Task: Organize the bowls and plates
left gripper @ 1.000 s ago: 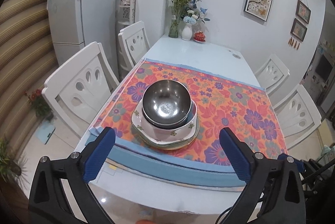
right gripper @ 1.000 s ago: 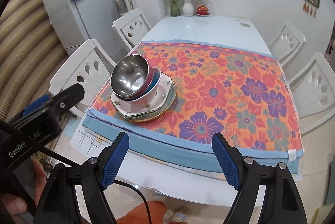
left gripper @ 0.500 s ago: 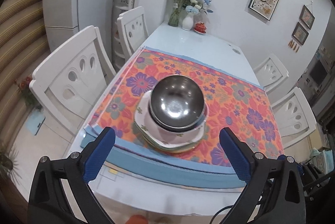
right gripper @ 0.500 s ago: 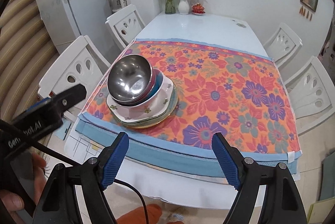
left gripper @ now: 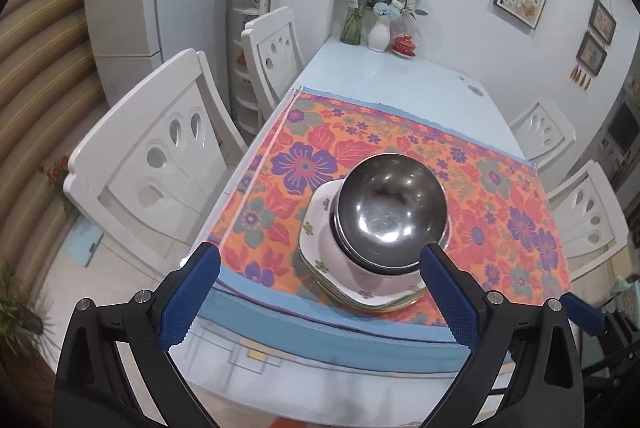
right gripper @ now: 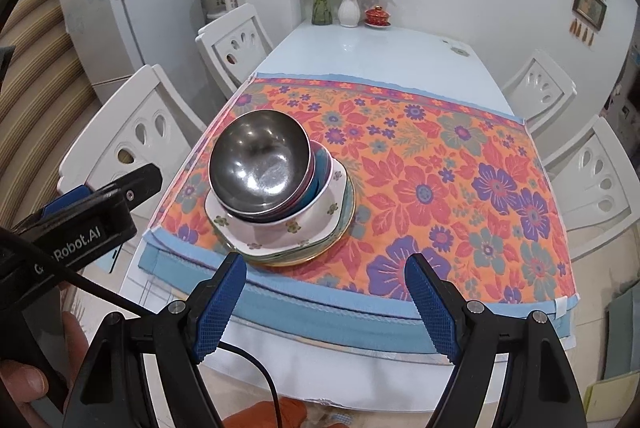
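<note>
A steel bowl [left gripper: 390, 211] sat on top of a stack at the near left corner of the floral cloth [left gripper: 500, 187], which covered the near half of the desk [left gripper: 400, 83]. Under the steel bowl, nested one in the other, were a pink bowl [right gripper: 310, 167] and a blue bowl [right gripper: 323, 179], and these stood in a white flowered dish [right gripper: 280, 232]. Under that dish lay a pile of plates [right gripper: 344, 224], their green and gold rims showing on the side away from the cloth's left edge.

The left tool [left gripper: 320, 288] hung above the near edge of the cloth with its blue fingers [left gripper: 192, 296] spread wide and nothing between them; in its own view the stack sat just beyond the gap, closer to the right-hand finger, and no pad touched it. The right tool [right gripper: 324, 302] was likewise spread wide and empty, above the cloth's near edge, with the stack just beyond its left-hand finger and apart from it. In the right wrist view the left tool's black body showed to the left of the stack, held by a hand [right gripper: 24, 388] at the lower left corner.

At the desk's far end, well apart from the cloth, stood a glass vase of flowers [right gripper: 322, 7], a white vase [right gripper: 348, 11] and a small red lidded cup [right gripper: 378, 16]. White chairs [left gripper: 160, 155] flanked the desk on both sides
</note>
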Available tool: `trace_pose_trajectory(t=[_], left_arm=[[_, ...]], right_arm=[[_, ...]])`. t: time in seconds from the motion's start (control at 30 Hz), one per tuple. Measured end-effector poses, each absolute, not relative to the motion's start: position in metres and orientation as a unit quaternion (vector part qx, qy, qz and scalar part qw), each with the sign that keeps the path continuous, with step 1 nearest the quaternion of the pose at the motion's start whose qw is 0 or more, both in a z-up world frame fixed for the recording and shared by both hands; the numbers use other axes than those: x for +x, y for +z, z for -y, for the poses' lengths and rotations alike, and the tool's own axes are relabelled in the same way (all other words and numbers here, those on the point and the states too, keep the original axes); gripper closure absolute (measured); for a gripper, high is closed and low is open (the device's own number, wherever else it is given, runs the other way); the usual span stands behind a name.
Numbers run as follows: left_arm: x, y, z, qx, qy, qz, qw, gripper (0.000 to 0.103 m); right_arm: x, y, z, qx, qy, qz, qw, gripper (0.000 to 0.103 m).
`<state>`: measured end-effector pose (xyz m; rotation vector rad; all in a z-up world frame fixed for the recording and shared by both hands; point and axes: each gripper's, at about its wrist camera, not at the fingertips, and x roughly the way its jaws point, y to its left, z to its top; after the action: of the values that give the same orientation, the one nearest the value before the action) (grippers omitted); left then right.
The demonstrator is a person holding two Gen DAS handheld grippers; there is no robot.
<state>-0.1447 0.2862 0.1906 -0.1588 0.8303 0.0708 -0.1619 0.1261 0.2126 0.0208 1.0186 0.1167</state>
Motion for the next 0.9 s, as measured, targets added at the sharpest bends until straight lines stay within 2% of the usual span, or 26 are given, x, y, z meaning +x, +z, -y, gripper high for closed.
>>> trace_pose_trajectory(t=[0.2,0.4,0.9], left_arm=[[-0.138,0.192,-0.282,-0.052,0.043,-0.394,0.917,0.003],[-0.126,0.173,-0.285,-0.047,0.042,-0.445,0.893,0.003],[-0.119,0.170,-0.282,-0.021,0.024,-0.443,0.896,0.003]], right_arm=[[-0.147,0.202,-0.124,0.030,0.037,-0.502,0.864,0.023],[-0.142,0.197,-0.129,0.029,0.022,-0.508,0.861,0.023],[-0.136,0.185,-0.136,0.036,0.003,-0.524,0.851,0.023]])
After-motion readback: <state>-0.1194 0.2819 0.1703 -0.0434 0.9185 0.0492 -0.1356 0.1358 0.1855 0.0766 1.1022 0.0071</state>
